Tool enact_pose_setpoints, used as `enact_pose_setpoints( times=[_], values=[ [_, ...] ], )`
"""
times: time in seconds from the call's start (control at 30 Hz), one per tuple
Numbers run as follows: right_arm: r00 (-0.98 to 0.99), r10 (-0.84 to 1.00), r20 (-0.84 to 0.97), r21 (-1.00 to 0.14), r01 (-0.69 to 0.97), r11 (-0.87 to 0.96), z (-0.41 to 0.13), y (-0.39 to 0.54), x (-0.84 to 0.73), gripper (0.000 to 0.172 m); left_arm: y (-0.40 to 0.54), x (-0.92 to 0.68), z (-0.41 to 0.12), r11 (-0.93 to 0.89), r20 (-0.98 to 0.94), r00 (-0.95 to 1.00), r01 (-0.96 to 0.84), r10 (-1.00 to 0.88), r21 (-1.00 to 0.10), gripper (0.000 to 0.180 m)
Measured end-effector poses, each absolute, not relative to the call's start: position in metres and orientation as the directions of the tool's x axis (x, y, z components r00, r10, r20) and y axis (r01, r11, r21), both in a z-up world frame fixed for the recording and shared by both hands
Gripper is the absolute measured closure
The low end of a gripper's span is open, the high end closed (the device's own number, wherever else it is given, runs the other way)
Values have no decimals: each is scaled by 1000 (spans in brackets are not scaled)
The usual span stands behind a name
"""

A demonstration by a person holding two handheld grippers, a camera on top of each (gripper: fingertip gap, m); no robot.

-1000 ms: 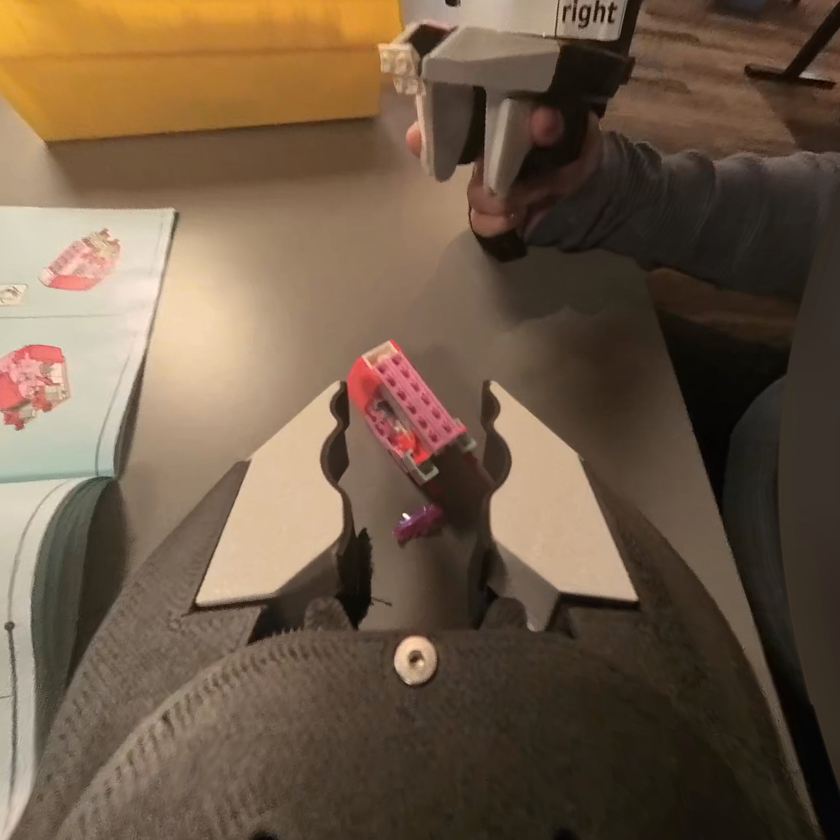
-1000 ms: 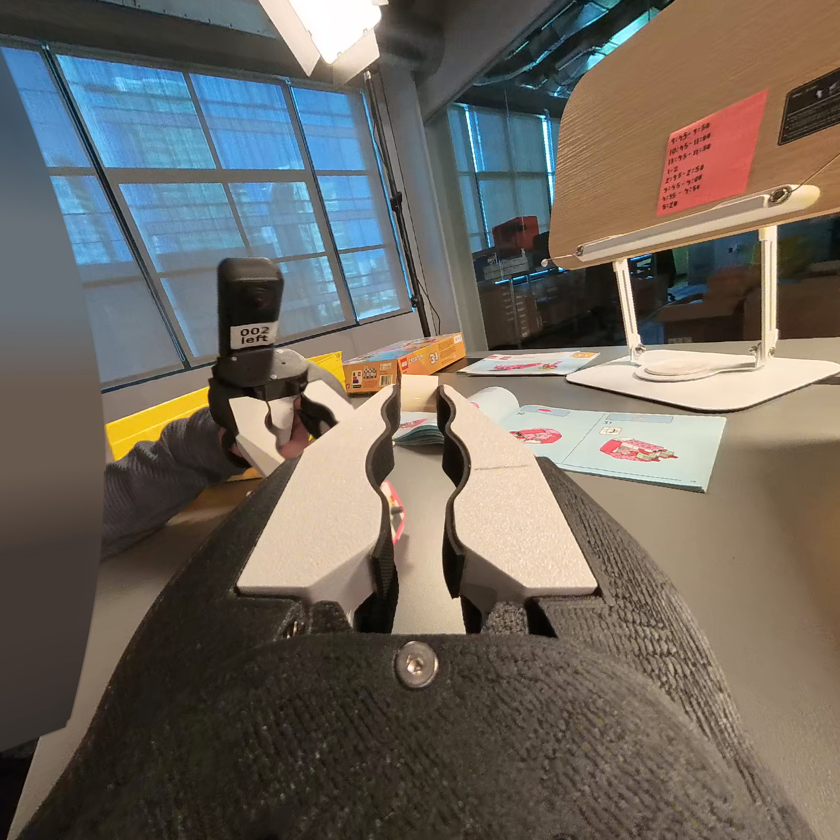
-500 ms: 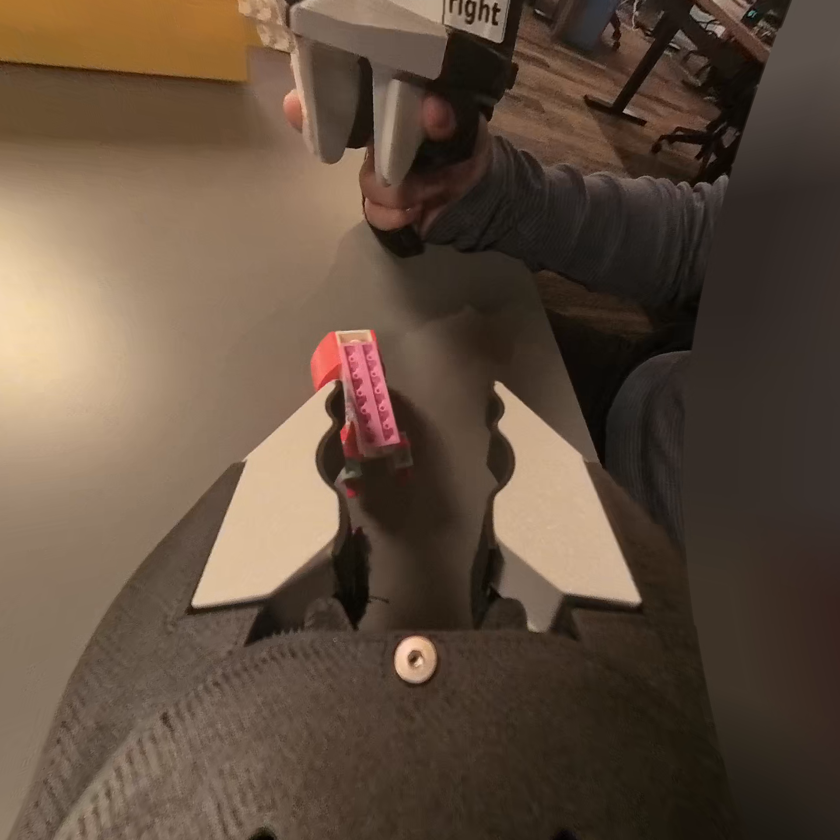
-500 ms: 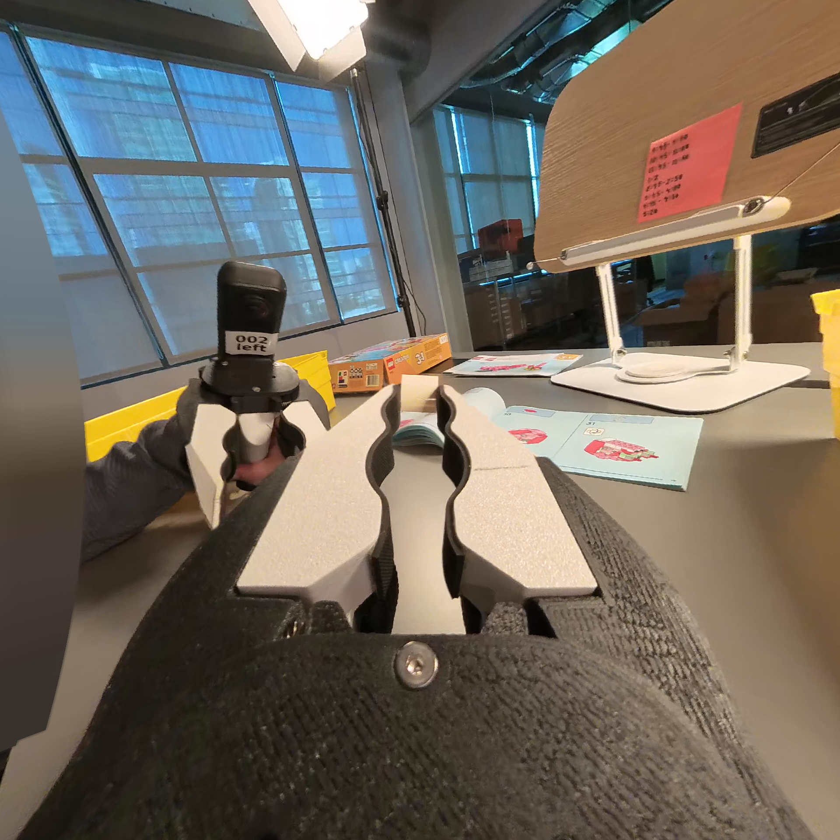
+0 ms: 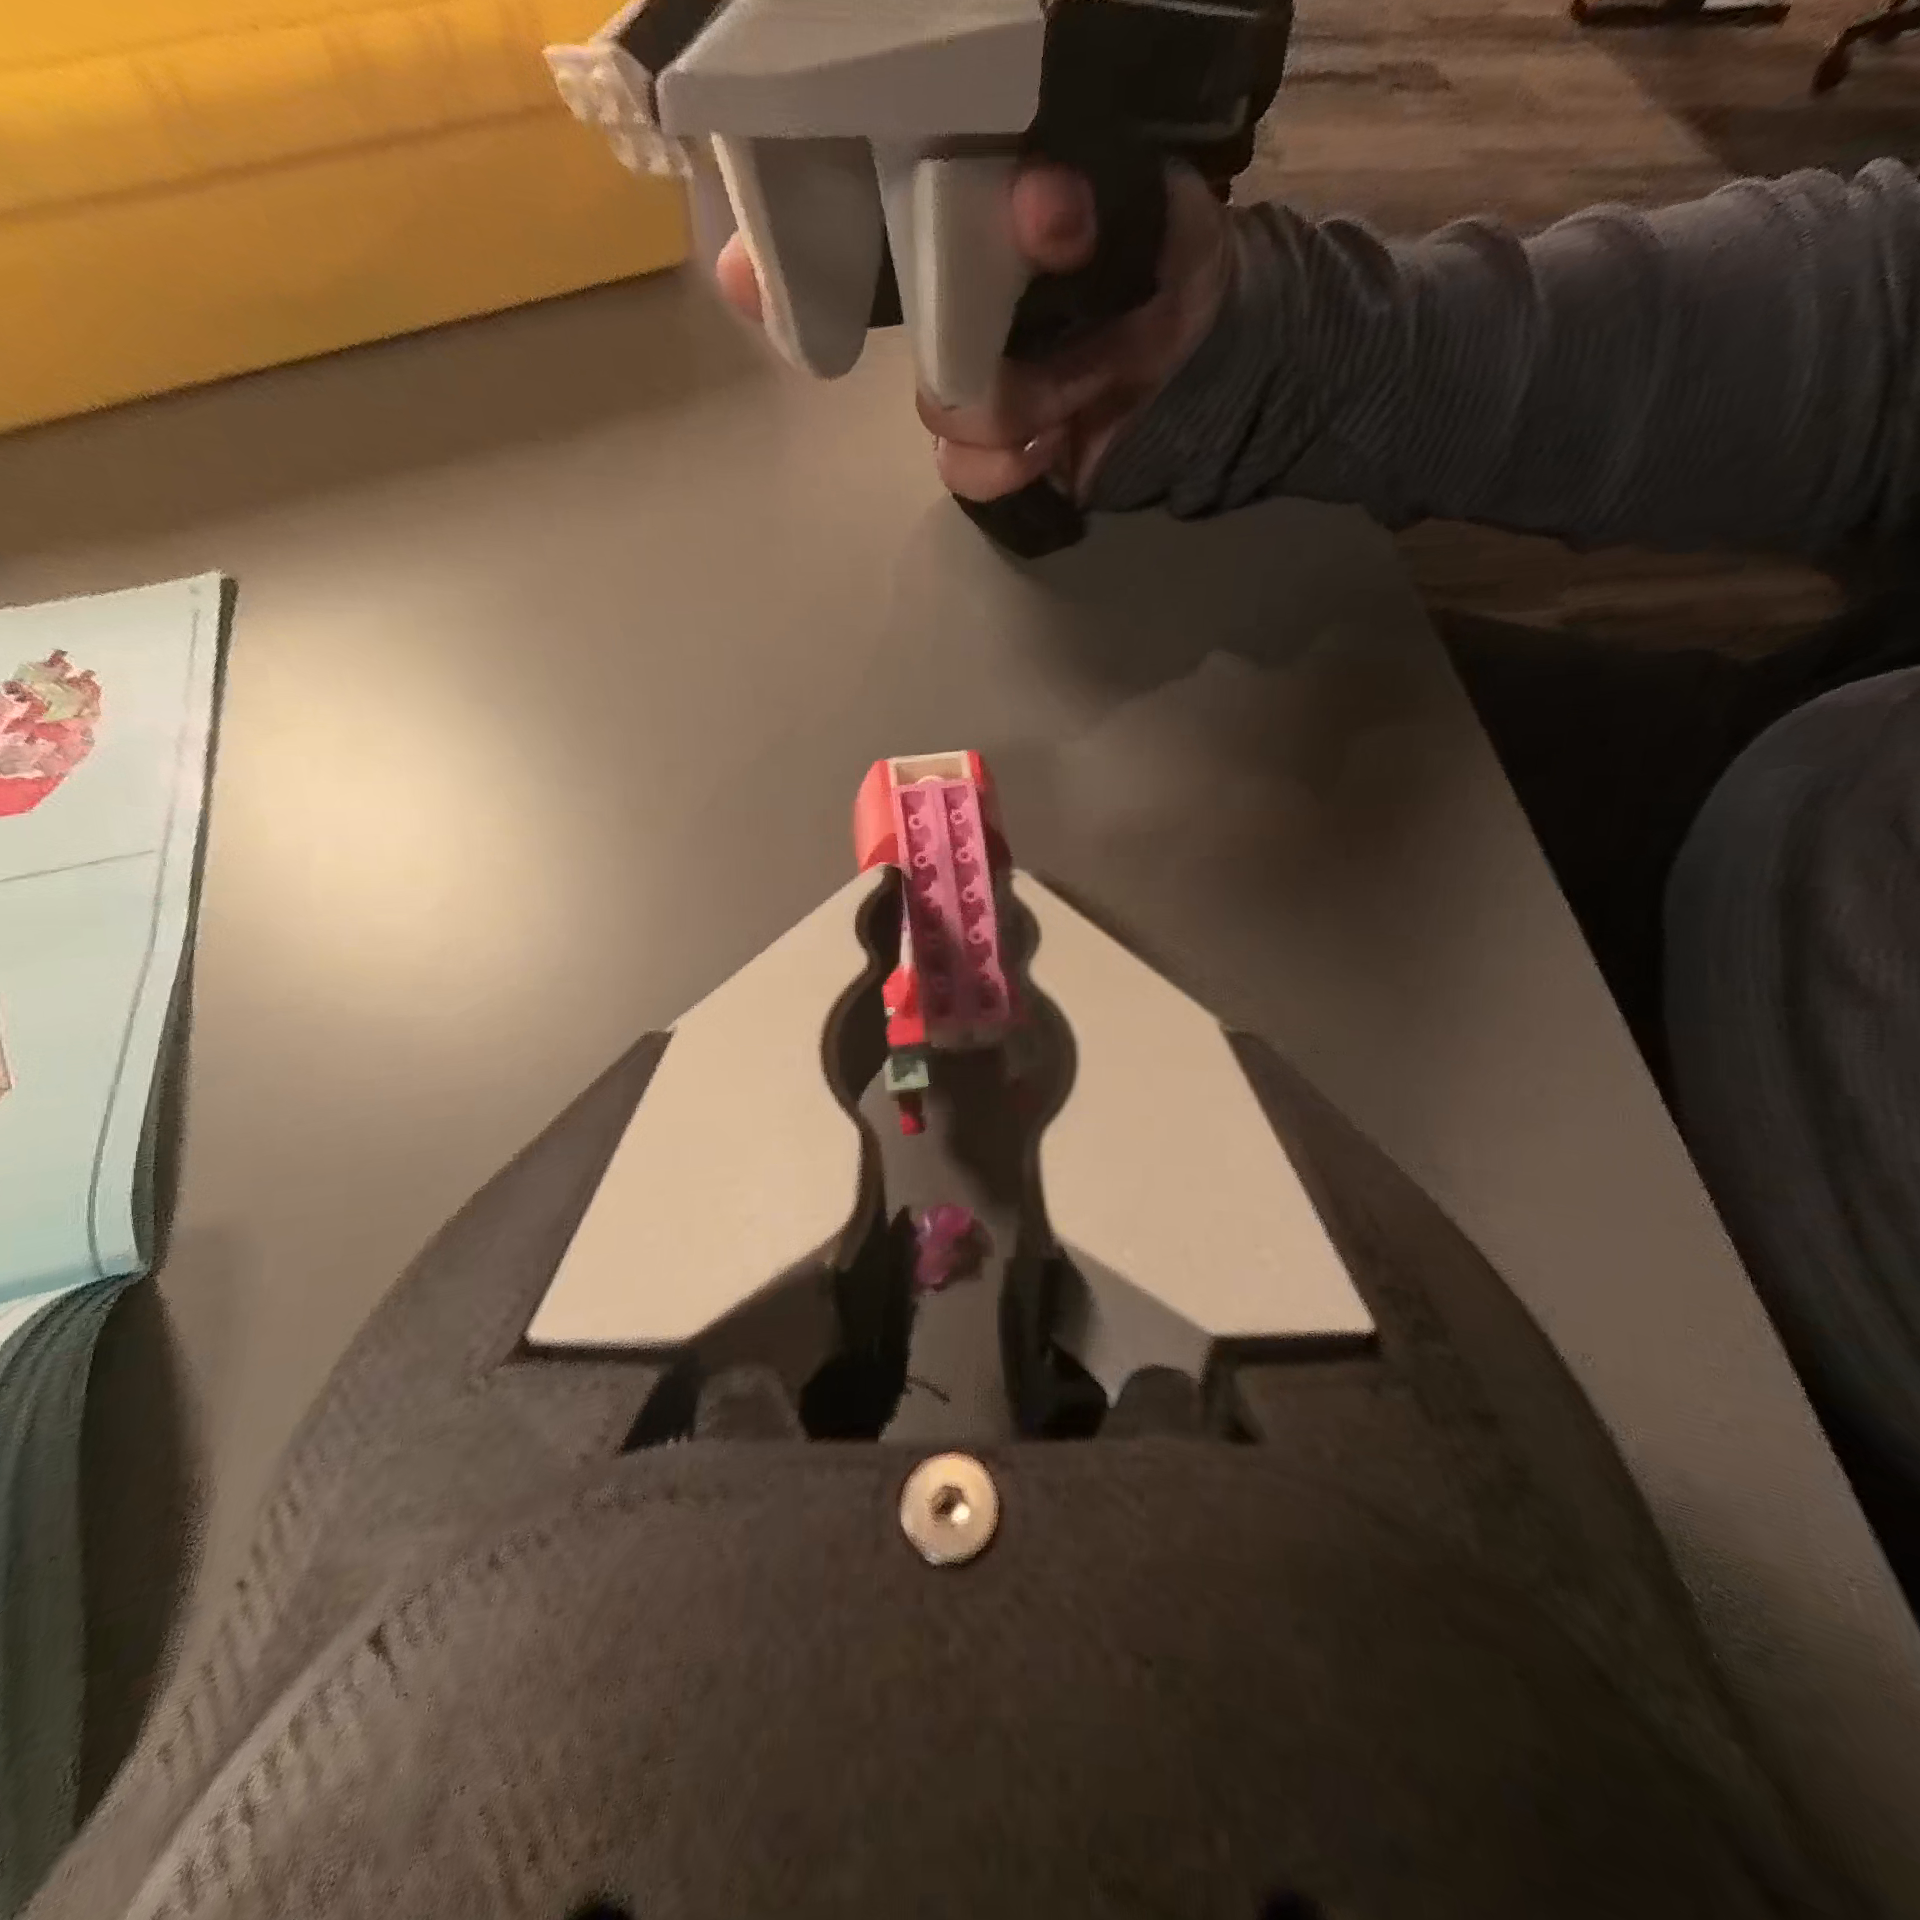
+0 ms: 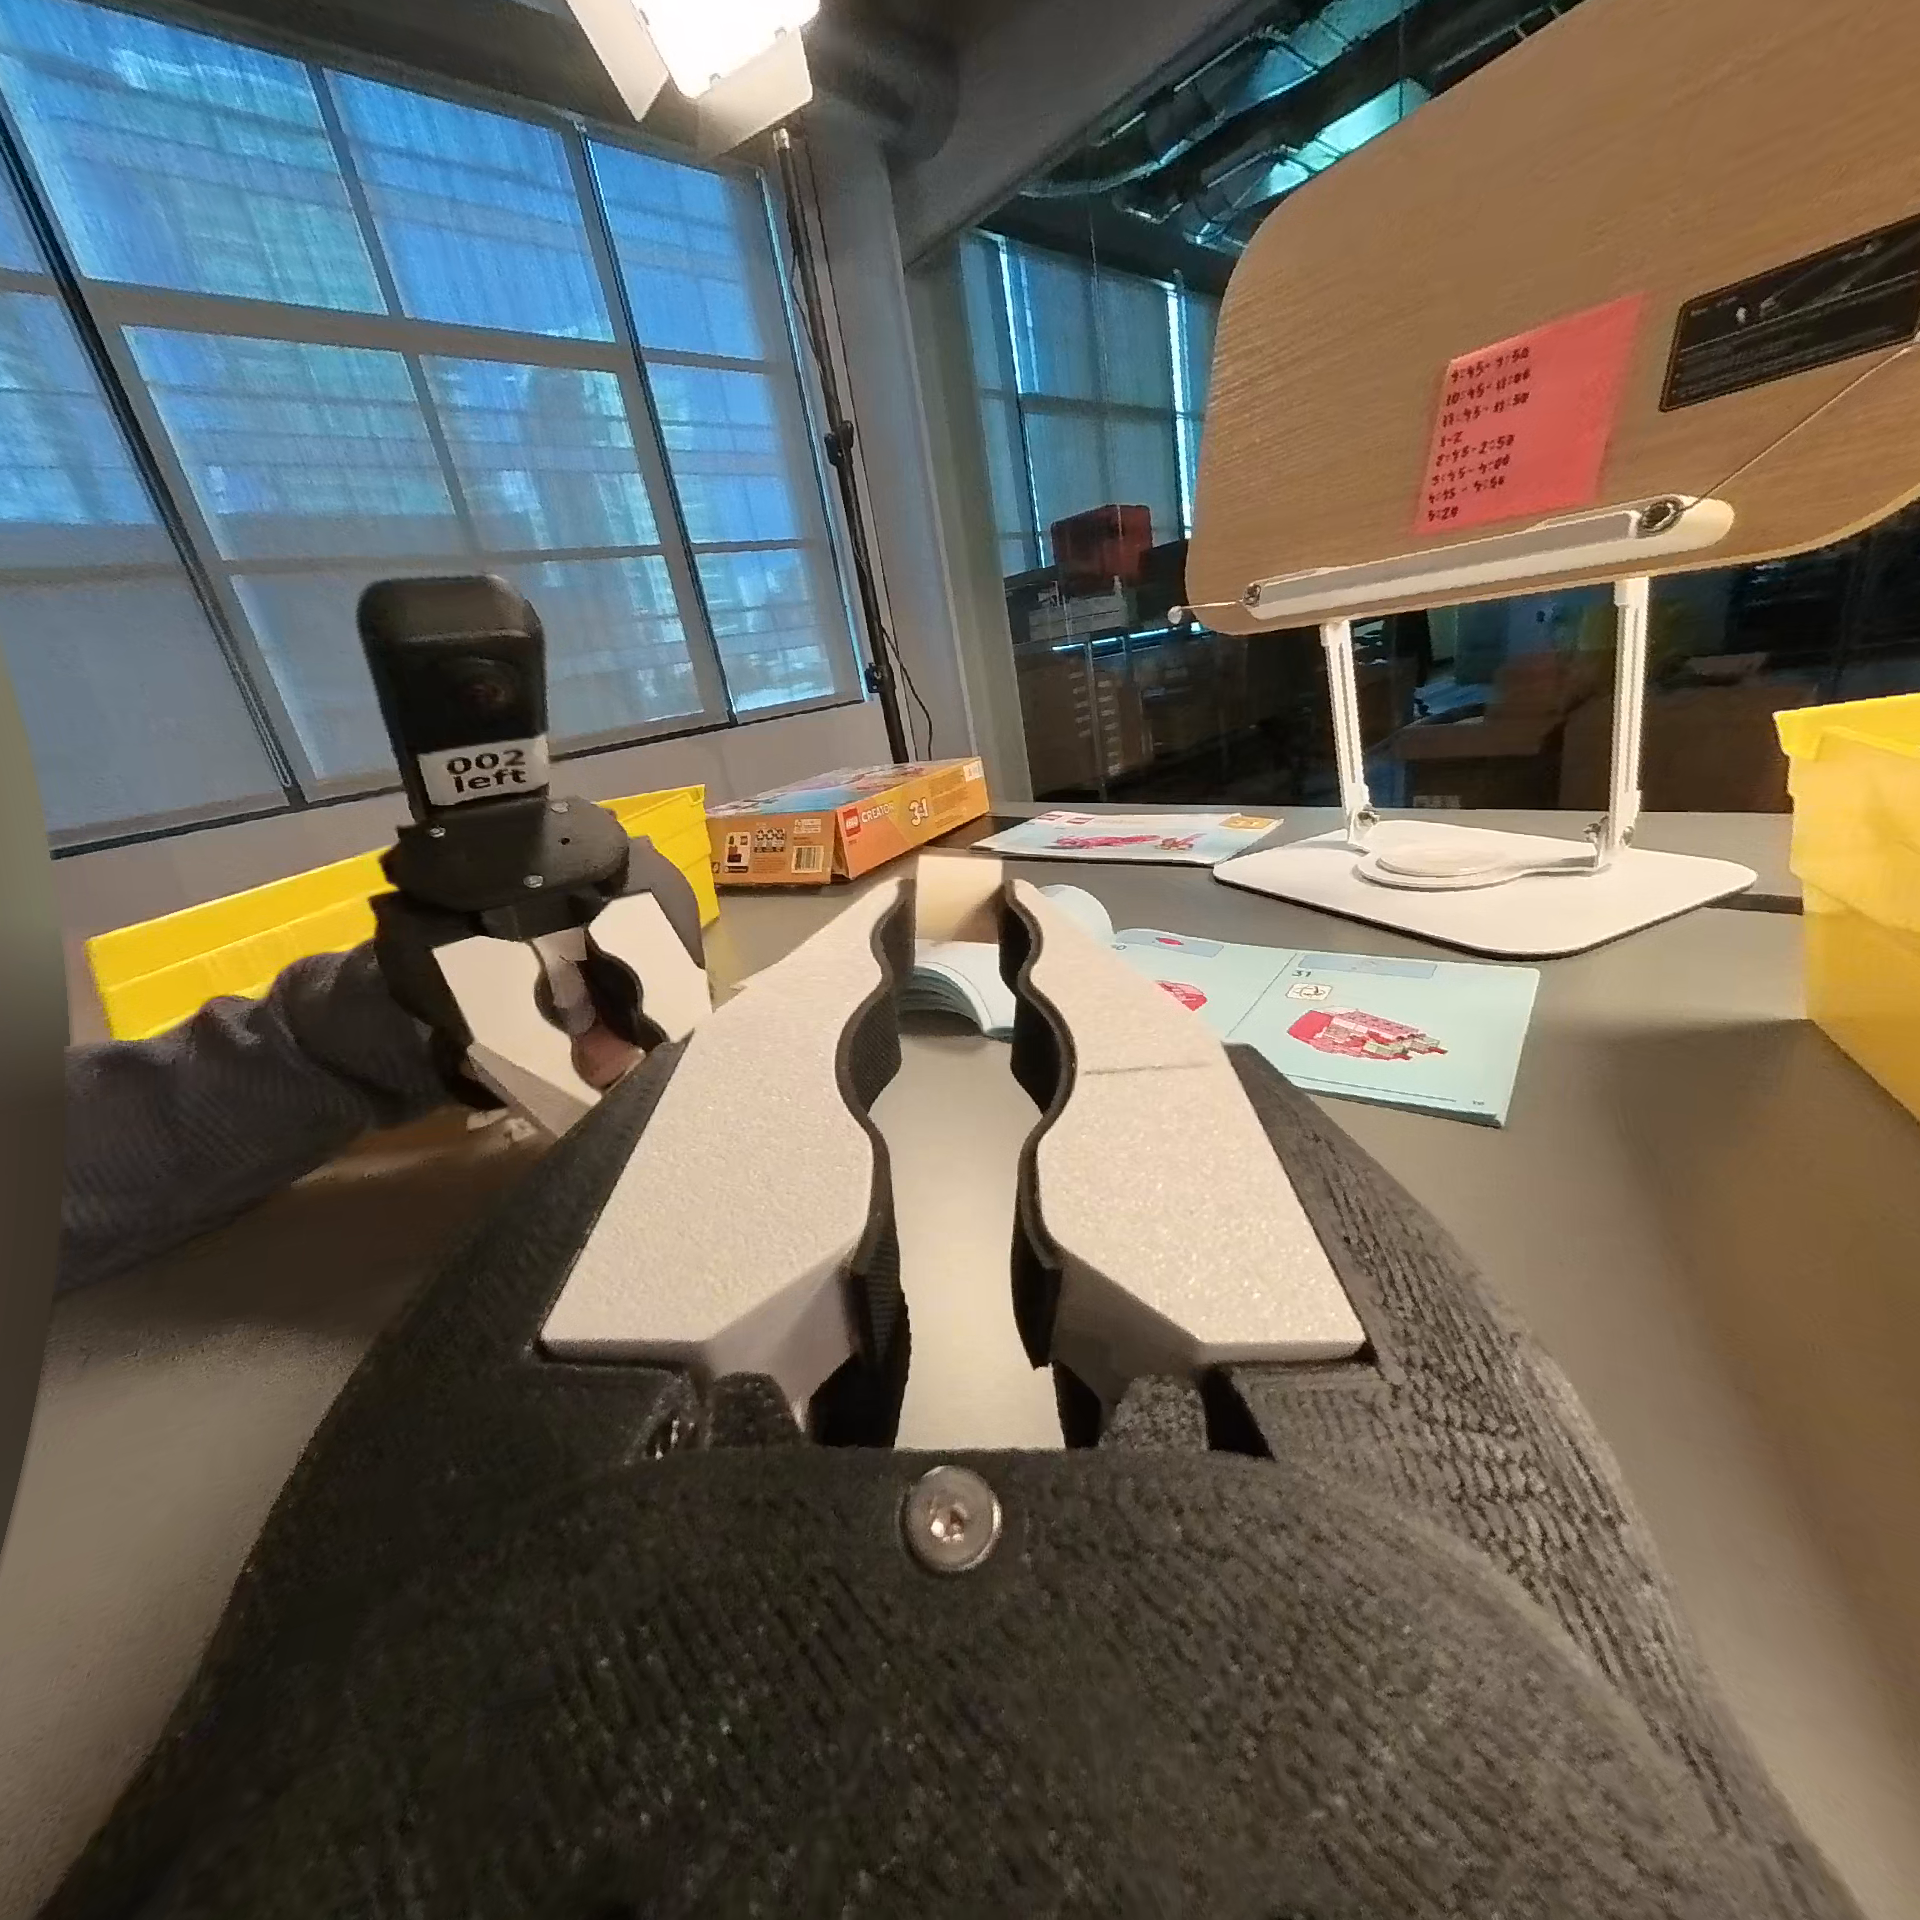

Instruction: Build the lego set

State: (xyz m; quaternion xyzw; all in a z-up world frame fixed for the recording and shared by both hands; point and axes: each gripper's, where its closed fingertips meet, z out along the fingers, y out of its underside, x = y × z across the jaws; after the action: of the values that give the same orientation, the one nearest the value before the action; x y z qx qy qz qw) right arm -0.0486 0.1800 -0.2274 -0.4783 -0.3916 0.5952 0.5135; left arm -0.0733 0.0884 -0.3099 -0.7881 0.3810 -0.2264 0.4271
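While my left tongs (image 5: 951, 883) were clamped on the red and pink brick model (image 5: 940, 894), lifted near the table's (image 5: 520, 644) right edge, a loose purple piece (image 5: 943, 1252) lay beneath. My right tongs (image 6: 958, 896) pinched a small white brick (image 6: 958, 899); I judged either narrow grip could slip and drop its bricks. Yellow bins (image 6: 1860, 894) stood along the edges, contents hidden.

A wall of tall grid-paned windows (image 6: 416, 416) fills the far left, showing blue daylight. A bright panel light (image 6: 717, 52) on a thin black stand (image 6: 847, 468) shines from above. The grey table (image 6: 1662, 1299) spreads near; wood-plank floor (image 5: 1558, 125) lies beyond its right edge.
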Motion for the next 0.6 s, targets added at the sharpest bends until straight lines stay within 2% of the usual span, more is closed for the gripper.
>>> enact_pose_setpoints(
  times=[0.07,0.13,0.2,0.3,0.37,0.43,0.5,0.6],
  values=[
    [-5,987,-162,-961,-225,-159,-229,181,-48,158,89,-74,-309,-352,60,606,-376,-793,-858,163],
    [12,988,-156,-969,-197,-151,-232,184,-48,158,91,-75,-310,-368,87,612,-350,-786,-861,149],
    [60,985,-163,-983,-98,-156,-243,190,-48,158,91,-76,-312,-385,105,614,-342,-782,-857,140],
    [61,988,-141,-954,259,-152,-288,177,-48,158,92,-77,-316,-395,105,618,-353,-779,-848,136],
    [47,998,-31,-878,476,-50,-317,168,-39,158,91,-75,-318,-395,104,615,-359,-781,-845,135],
    [12,999,53,-781,623,34,-336,162,-29,157,91,-74,-318,-394,101,613,-365,-784,-844,133],
    [-13,998,69,-724,687,59,-346,158,-23,157,90,-73,-319,-399,106,609,-368,-786,-840,131],
    [-8,999,37,-720,693,32,-349,158,-23,157,88,-72,-322,-411,121,602,-373,-789,-832,132]
  ],
)
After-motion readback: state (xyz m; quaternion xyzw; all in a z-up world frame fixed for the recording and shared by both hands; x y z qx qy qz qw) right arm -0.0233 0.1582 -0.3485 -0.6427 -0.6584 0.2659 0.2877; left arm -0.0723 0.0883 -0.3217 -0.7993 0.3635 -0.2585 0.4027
